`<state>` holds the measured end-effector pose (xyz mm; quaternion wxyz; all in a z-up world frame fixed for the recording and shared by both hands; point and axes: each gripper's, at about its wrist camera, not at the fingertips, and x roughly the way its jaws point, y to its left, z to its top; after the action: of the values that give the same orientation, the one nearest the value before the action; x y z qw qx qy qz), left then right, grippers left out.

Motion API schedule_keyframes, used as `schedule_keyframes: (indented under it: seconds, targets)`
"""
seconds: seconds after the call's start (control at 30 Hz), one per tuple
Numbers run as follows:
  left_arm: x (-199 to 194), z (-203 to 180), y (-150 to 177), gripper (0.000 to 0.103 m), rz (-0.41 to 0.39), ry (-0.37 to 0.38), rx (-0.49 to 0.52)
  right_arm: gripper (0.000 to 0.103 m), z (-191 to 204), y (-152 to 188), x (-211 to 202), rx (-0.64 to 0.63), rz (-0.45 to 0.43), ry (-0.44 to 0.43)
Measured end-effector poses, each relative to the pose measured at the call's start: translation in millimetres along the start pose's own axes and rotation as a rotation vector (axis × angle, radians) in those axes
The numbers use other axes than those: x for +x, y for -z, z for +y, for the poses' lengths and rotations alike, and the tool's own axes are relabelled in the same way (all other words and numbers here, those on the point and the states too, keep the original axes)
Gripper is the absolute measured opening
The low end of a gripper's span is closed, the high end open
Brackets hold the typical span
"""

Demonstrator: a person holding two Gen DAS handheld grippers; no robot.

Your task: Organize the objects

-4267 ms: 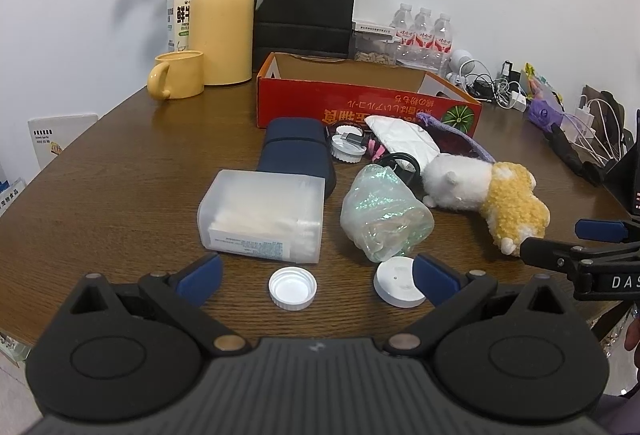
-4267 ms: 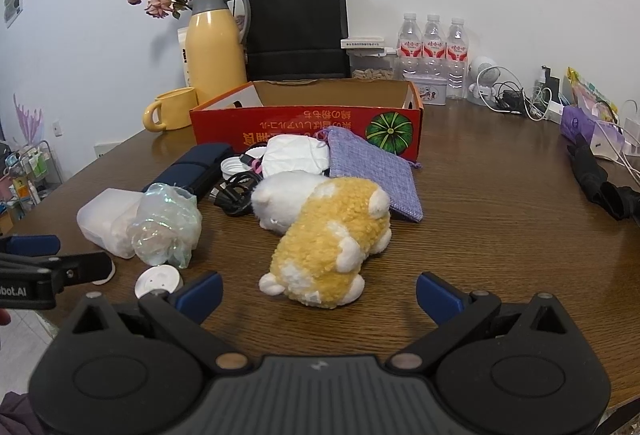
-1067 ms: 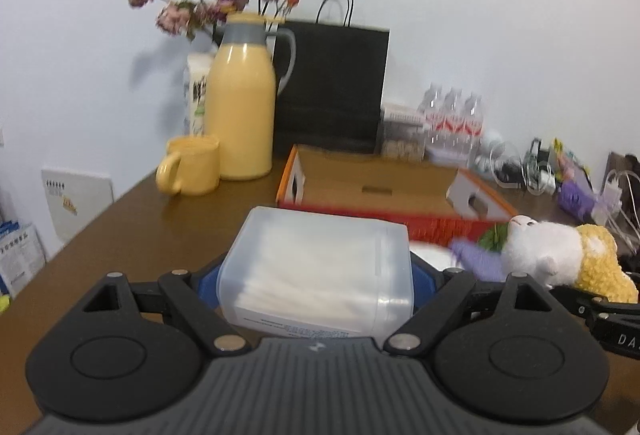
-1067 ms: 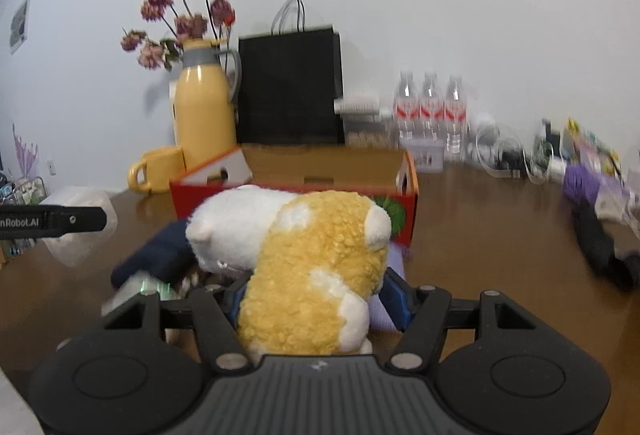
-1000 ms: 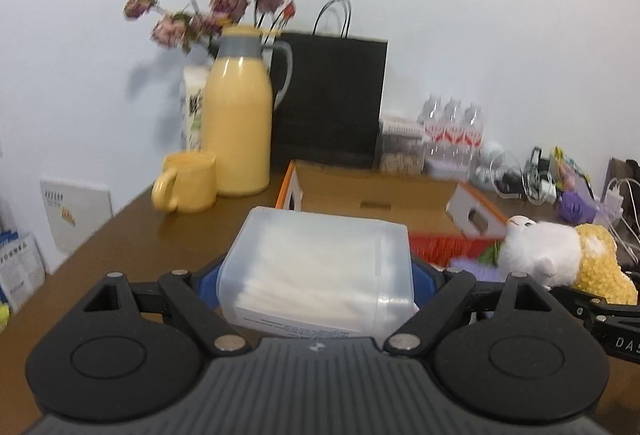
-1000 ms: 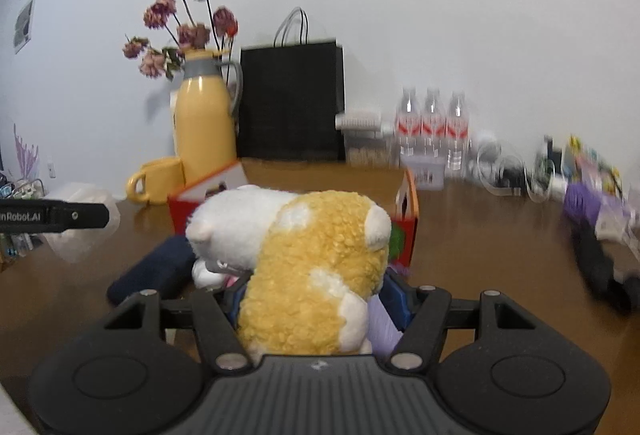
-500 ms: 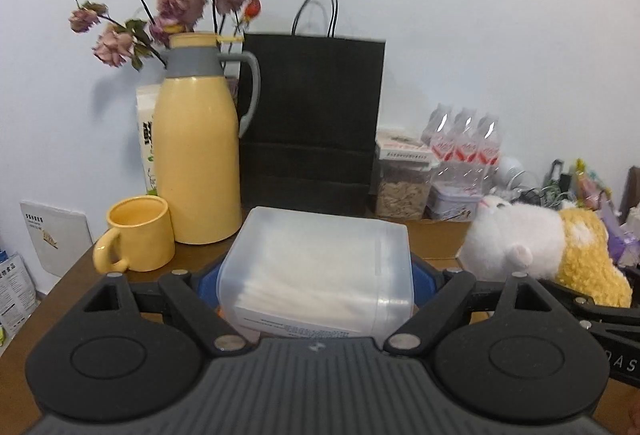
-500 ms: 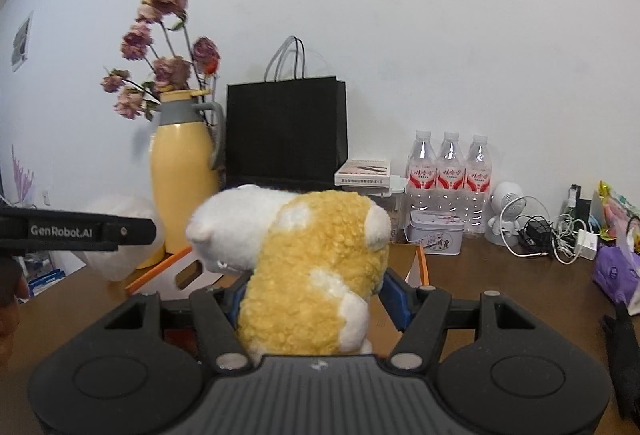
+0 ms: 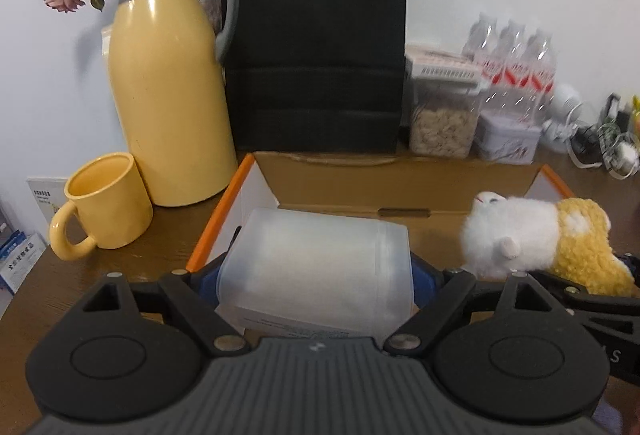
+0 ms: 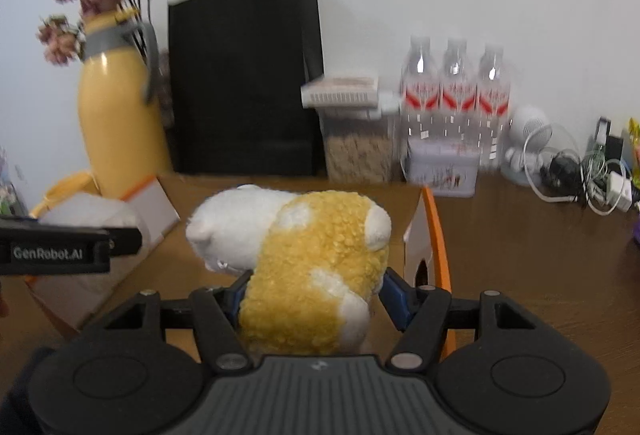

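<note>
While the left gripper [image 9: 316,275] clamps a frosted plastic box [image 9: 316,263], right jaws pinch the plush toy [image 10: 308,267].

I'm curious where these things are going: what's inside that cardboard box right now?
The cardboard box shows only bare brown floor and walls. The plastic container and plush toy, each held in a gripper above it, hide the near part, so that area can't be checked.
</note>
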<state>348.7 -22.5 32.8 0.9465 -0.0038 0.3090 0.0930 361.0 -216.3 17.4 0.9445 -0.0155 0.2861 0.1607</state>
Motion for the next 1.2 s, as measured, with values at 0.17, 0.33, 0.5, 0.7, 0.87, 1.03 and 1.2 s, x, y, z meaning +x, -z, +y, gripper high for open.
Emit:
schedule_keyframes:
  seconds: [0.17, 0.33, 0.5, 0.7, 0.87, 1.03, 1.2]
  targets:
    - [21.1, -4.2, 8.1, 0.088, 0.046, -0.023, 0.024, 0.064, 3.9, 3.9, 11.7, -0.04, 0.053, 0.015]
    - [23.5, -5.5, 13.6, 0.101, 0.054, -0.031, 0.035, 0.071, 7.2, 4.3, 11.8, -0.055, 0.068, 0.009]
    - [8.6, 3.6, 11.2, 0.103, -0.007, -0.004, 0.0, 0.103, 12.2, 5.8, 2.6, -0.088, 0.041, 0.027]
    - [-1.6, 6.9, 6.4, 0.103, -0.018, -0.019, 0.002, 0.103, 15.9, 1.1, -5.2, -0.106, 0.03, 0.05]
    - [-17.8, 9.4, 1.9, 0.103, -0.042, -0.014, 0.002, 0.103, 19.9, -2.3, -18.7, -0.121, 0.014, 0.064]
    - [-45.7, 15.0, -2.0, 0.103, -0.083, -0.013, 0.007, 0.103, 25.0, -8.2, -47.4, -0.136, -0.028, 0.071]
    - [-82.1, 27.5, -4.3, 0.103, -0.125, -0.006, -0.011, 0.103, 33.4, -15.4, -85.6, -0.172, -0.086, 0.085]
